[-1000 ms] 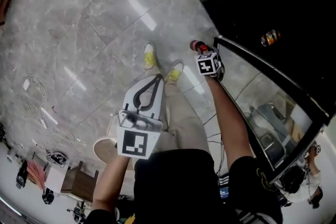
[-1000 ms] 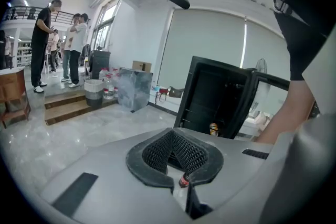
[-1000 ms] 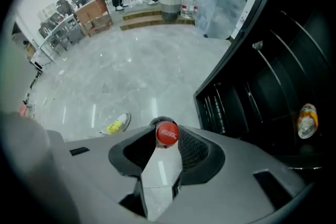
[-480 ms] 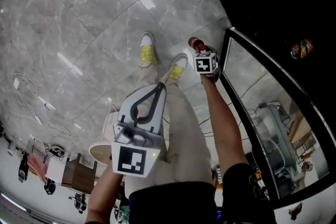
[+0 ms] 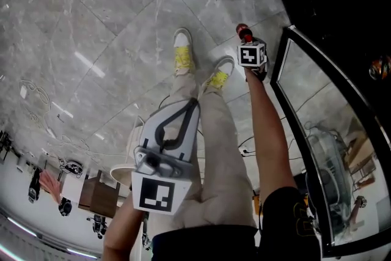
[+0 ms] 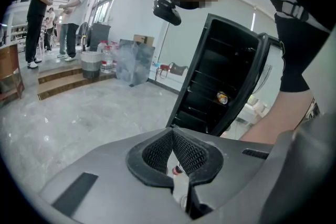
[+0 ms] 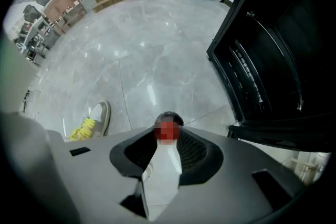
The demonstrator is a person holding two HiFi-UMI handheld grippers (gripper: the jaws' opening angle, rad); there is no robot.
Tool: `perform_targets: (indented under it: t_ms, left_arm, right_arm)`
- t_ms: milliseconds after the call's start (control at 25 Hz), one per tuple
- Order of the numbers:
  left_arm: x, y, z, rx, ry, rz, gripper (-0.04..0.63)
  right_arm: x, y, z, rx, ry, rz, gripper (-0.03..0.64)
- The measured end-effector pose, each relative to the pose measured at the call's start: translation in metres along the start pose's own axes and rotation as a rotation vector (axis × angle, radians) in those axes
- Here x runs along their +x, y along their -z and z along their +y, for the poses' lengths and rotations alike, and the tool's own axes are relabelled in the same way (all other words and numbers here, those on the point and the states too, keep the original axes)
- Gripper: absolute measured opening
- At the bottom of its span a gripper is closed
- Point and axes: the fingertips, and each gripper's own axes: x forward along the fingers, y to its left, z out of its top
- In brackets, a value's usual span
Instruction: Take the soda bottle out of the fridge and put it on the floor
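Right gripper (image 5: 247, 40) clamped on bottle (image 7: 161, 168), jaws just tightened, cap (image 5: 242, 28) pointing floorward; left gripper (image 5: 190, 106) closed, empty. Swing base down, set gently on floor (image 5: 122, 21) clear of shoe (image 5: 220, 77).

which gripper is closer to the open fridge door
Right. The right gripper, holding the soda bottle, is just beside the edge of the open fridge door; the left gripper is farther off, over the person's legs.
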Motion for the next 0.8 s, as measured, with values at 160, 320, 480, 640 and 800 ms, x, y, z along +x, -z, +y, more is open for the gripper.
perform_targets:
  t_ms: [160, 320, 480, 640, 800]
  left_arm:
    - [-0.001, 0.013, 0.002, -0.003, 0.001, 0.027, 0.018]
    - [0.0, 0.008, 0.0, 0.005, 0.001, 0.012, 0.018]
    - [-0.009, -0.012, -0.015, 0.02, 0.009, 0.006, 0.018]
    - [-0.026, -0.055, -0.043, 0.092, 0.017, -0.063, 0.018]
    - [-0.064, -0.118, -0.085, 0.187, 0.03, -0.13, 0.018]
  right_arm:
    - [-0.002, -0.014, -0.004, 0.028, 0.043, -0.041, -0.009]
    - [-0.011, -0.008, -0.009, 0.085, 0.031, -0.018, -0.009]
    - [-0.043, 0.014, -0.005, 0.075, 0.007, 0.021, -0.009]
    - [-0.129, 0.024, -0.023, 0.265, -0.032, -0.094, -0.008]
    - [-0.298, -0.001, -0.032, 0.31, -0.12, -0.416, -0.008]
